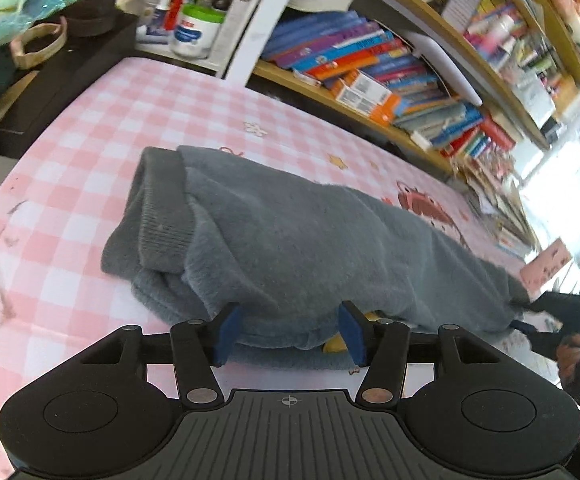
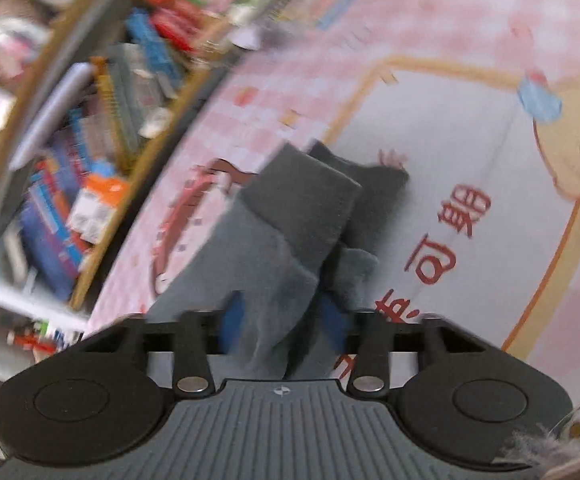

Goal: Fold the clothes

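Note:
A grey fleece garment (image 1: 290,236) with a ribbed cuff (image 1: 158,216) lies bunched on the pink checked cloth (image 1: 90,128). My left gripper (image 1: 288,330) is open at its near edge, blue pads (image 1: 230,330) wide apart with fabric lying between them. In the right wrist view, which is blurred, my right gripper (image 2: 282,320) has grey fabric (image 2: 274,264) running between its blue pads (image 2: 336,326); the garment's folded end with the cuffs (image 2: 314,200) hangs ahead of it. The right gripper also shows at the far right of the left wrist view (image 1: 558,316), at the garment's corner.
Bookshelves full of books (image 1: 390,68) run along the table's far side. A white jar (image 1: 196,32), pens and clutter stand at the far left corner. A dark box (image 1: 58,76) sits left of the table. The cloth shows a printed cartoon panel (image 2: 470,152).

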### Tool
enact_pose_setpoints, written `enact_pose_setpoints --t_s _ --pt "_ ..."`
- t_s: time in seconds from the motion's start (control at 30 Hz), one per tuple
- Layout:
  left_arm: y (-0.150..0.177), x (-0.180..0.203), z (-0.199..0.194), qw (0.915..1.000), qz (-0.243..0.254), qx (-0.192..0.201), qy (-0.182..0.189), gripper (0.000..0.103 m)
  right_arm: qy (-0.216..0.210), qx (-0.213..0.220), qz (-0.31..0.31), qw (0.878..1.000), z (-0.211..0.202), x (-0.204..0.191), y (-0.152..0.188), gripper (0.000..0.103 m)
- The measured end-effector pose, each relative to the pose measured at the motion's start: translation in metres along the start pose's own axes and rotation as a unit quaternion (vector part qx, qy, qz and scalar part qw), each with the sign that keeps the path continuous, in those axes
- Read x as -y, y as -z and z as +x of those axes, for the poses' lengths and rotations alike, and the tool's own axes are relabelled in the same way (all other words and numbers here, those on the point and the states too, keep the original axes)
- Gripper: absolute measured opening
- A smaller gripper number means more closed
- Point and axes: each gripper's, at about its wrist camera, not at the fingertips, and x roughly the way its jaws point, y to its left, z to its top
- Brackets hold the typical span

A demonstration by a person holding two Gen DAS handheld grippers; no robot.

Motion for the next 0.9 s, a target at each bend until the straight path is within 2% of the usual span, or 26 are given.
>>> enact_pose_setpoints --t_s 0.03,0.13,0.27,0.3,0.33,0.47,0.53,0.6,0.67,0.7,0.73,0.8,0.83,0.9 --pt "0.0 -0.001 -0.002 1.0 -0.005 0.003 0.0 0.054 0.005 -0.006 0.002 1.0 0.004 -0.004 -0.004 0.009" --pt "0.002 -0.007 -0.007 0.9997 -0.022 0.011 -0.008 0.054 -0.022 0.012 -0.053 0.998 -0.012 -0.037 -0.013 0.006" --pt "0.005 -0.02 -0.014 0.9975 -0.057 0.019 -0.036 0.054 -0.082 0.089 -0.129 0.984 -0.063 -0.067 -0.012 0.006" --pt "0.005 -0.023 -0.014 0.9966 -0.069 0.022 -0.039 0.054 -0.077 0.099 -0.135 0.983 -0.07 -0.068 -0.013 0.006" --pt "0.006 -0.027 -0.015 0.9956 -0.082 0.025 -0.038 0.054 -0.049 0.093 -0.128 0.986 -0.066 -0.061 -0.013 0.006" --pt "0.005 -0.042 -0.015 0.9888 -0.144 0.037 -0.013 0.054 0.053 0.024 -0.095 0.994 -0.024 -0.017 -0.004 0.006" --pt "0.002 -0.049 -0.012 0.9834 -0.175 0.047 0.005 0.054 0.068 0.016 -0.085 0.994 -0.011 -0.005 0.005 0.008" --pt "-0.003 -0.054 -0.007 0.9771 -0.205 0.057 0.016 0.053 0.065 0.024 -0.07 0.995 -0.007 0.001 0.009 0.01" --pt "-0.009 -0.058 0.001 0.9707 -0.232 0.058 0.019 0.049 0.064 0.028 -0.068 0.995 -0.005 0.0 0.008 0.011" --pt "-0.013 -0.06 0.006 0.9683 -0.243 0.055 0.018 0.037 0.067 0.029 -0.072 0.995 -0.005 -0.001 0.008 0.011" --pt "-0.017 -0.06 0.009 0.9674 -0.247 0.054 0.017 0.016 0.068 0.029 -0.076 0.994 -0.005 -0.001 0.007 0.012" --pt "-0.027 -0.058 0.014 0.9679 -0.245 0.056 0.017 0.009 0.068 0.028 -0.078 0.994 -0.004 0.001 0.006 0.012" --pt "-0.033 -0.057 0.012 0.9679 -0.24 0.071 0.023 0.008 0.068 0.028 -0.077 0.994 -0.004 0.002 0.006 0.012" --pt "-0.044 -0.049 -0.007 0.9656 -0.217 0.13 0.062 0.007 0.07 0.031 -0.08 0.994 -0.004 0.001 0.007 0.012"
